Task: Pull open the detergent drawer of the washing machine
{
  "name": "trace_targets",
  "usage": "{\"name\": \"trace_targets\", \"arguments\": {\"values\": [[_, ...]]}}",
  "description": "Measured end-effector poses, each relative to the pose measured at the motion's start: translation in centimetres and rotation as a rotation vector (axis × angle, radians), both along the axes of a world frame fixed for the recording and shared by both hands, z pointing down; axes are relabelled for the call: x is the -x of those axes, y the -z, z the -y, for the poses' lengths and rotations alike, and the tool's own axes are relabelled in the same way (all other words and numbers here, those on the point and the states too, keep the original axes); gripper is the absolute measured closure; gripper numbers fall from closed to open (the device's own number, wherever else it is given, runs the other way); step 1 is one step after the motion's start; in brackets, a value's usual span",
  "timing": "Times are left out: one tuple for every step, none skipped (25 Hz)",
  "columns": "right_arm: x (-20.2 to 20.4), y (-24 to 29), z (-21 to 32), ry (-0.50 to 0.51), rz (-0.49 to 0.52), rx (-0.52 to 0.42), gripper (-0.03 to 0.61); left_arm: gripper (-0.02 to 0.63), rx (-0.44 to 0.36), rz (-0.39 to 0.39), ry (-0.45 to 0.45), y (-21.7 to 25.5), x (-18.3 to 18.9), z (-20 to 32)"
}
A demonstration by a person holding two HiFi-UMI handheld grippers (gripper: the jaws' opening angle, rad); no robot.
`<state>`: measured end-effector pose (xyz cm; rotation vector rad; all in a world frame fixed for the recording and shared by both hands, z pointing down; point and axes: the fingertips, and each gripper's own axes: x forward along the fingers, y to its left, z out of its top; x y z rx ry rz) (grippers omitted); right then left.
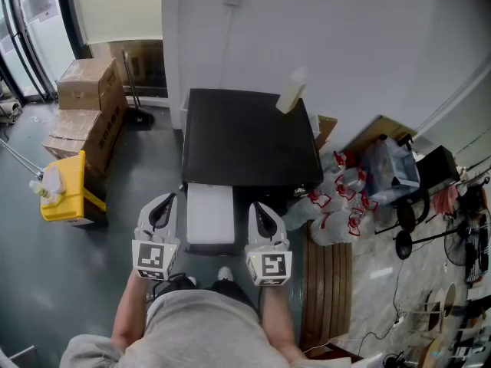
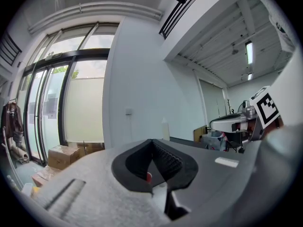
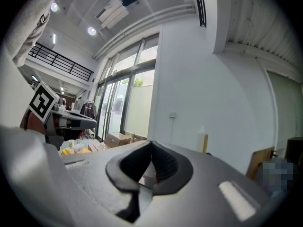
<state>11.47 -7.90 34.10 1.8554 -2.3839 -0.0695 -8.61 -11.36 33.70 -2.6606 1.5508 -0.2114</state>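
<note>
Both jaws are being held pressed together, empty: L gripper (image 1: 163,205) at 9 o'clock and R gripper (image 1: 261,209) at 3 o'clock of the white drawer (image 1: 210,215). The drawer is apparently sticking out at the washer's (image 1: 245,140) 6 o'clock edge. Prob. light, stiff plastic; its front lip is being judged the best hold.

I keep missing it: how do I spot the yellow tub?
Find the black-topped machine against the white wall. Left of it in the head view stand brown cardboard boxes; the yellow tub sits just nearer the camera, the only bright yellow thing beside them.
</note>
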Motion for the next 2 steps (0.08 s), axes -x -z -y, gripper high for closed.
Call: {"name": "trace_targets", "arguments": {"values": [[-0.01,-0.05,-0.03,0.001,0.001,-0.001,0.572,0.603,-0.001,-0.001,-0.001,0.03,-0.08,-0.02],[-0.03,-0.11,-0.07,0.001,0.001,-0.001,0.572,0.603,-0.003,-0.002,-0.003,0.06,-0.16,-0.05]]}}
